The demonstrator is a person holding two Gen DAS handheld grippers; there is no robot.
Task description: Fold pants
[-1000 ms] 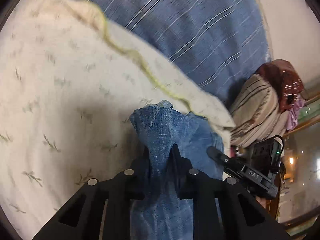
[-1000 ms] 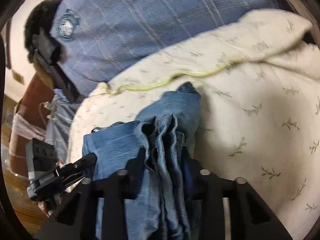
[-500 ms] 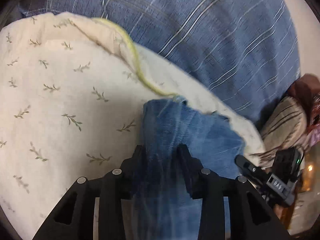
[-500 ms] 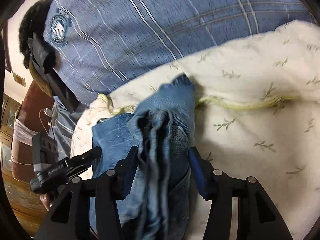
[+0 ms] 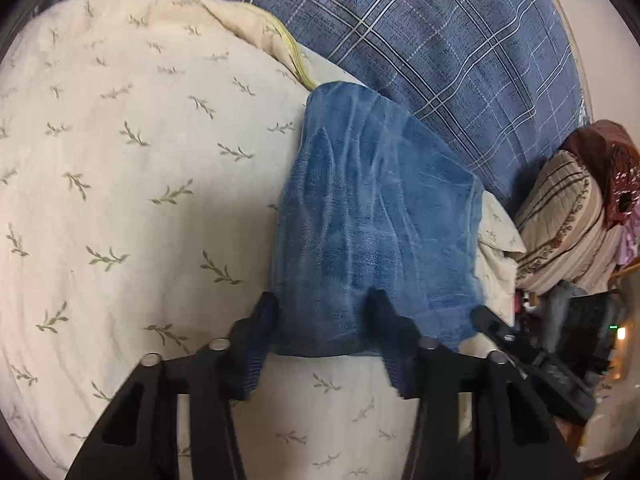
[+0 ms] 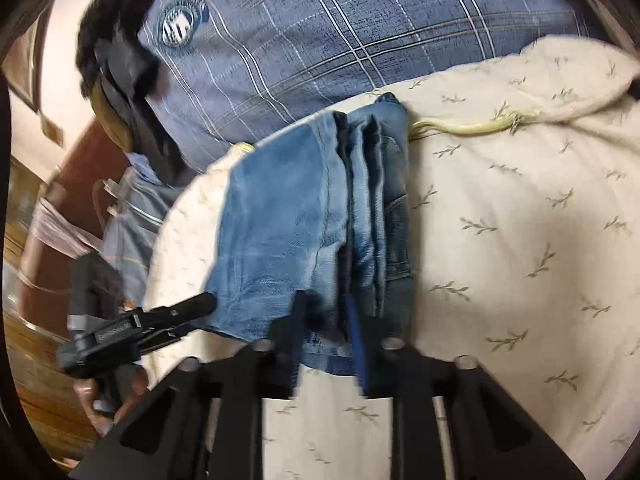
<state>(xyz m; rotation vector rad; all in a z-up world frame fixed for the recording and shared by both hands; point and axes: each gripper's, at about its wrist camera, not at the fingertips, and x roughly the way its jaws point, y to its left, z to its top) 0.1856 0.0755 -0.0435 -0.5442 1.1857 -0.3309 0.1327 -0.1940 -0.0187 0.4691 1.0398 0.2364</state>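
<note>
The blue jeans [image 5: 372, 216] lie folded in a compact stack on the cream leaf-print bedcover [image 5: 120, 200]. My left gripper [image 5: 324, 320] is open, its fingers straddling the near edge of the stack. In the right wrist view the jeans [image 6: 316, 216] show several layered folds. My right gripper [image 6: 324, 320] is open too, fingers on either side of the near edge of the denim. The other gripper's black finger [image 6: 176, 312] shows at the left of the jeans, and in the left wrist view [image 5: 504, 332] at their right.
A person in a blue plaid shirt [image 5: 440, 40] stands right behind the bed edge, close to the jeans. A striped pillow [image 5: 568, 216] and dark red cloth [image 5: 608, 160] lie at the right. A yellow-green zipper seam [image 6: 472, 126] runs along the cover.
Both grippers have opened and let go of the jeans. The bunched denim has dropped flat onto the bedcover as a folded stack.
</note>
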